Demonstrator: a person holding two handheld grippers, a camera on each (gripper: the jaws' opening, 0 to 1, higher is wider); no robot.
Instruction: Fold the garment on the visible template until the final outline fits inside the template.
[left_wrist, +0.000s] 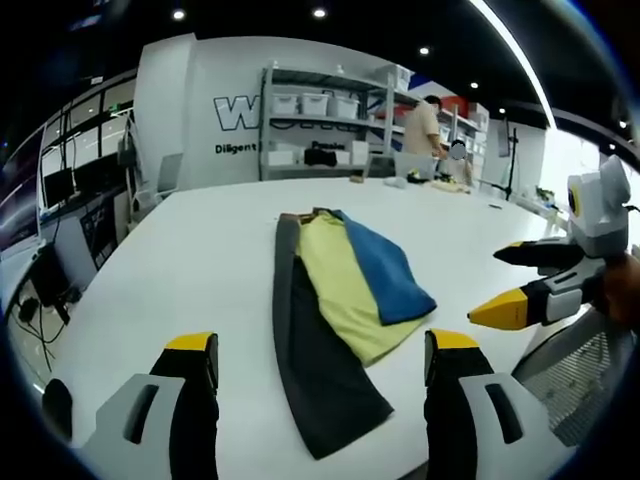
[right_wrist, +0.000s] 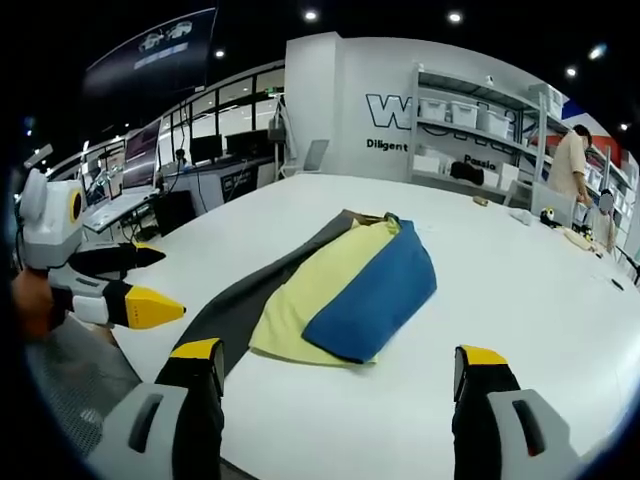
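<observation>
- Garment (left_wrist: 335, 330) lies flat mid-bench, already folded lengthwise into a long strip: dark grey panel along one side, yellow in the middle, blue on top at the far side. Seen also in the right gripper view (right_wrist: 330, 290).
- No template outline can be made out on the white bench (left_wrist: 200, 260); whether the strip fits inside it cannot be judged.
- Left gripper (left_wrist: 318, 365) hovers at the near end of the strip, jaws spread wide, holding nothing, clear of the cloth.
- Right gripper (right_wrist: 338, 375) likewise wide and empty, near the blue-yellow edge, not touching.
- Likely step: a crosswise fold to shorten the strip. To do it well, judge: pinch both near corners through all layers, grey panel included, lift together, carry evenly toward the far end, lay down without dragging.
- Risk: the loose grey edge may trail and spoil the outline.
- Beyond: shelving (left_wrist: 330, 120) with bins against the back wall, a person (left_wrist: 422, 125) standing at it; desks with monitors (right_wrist: 190, 150) to the side.
</observation>
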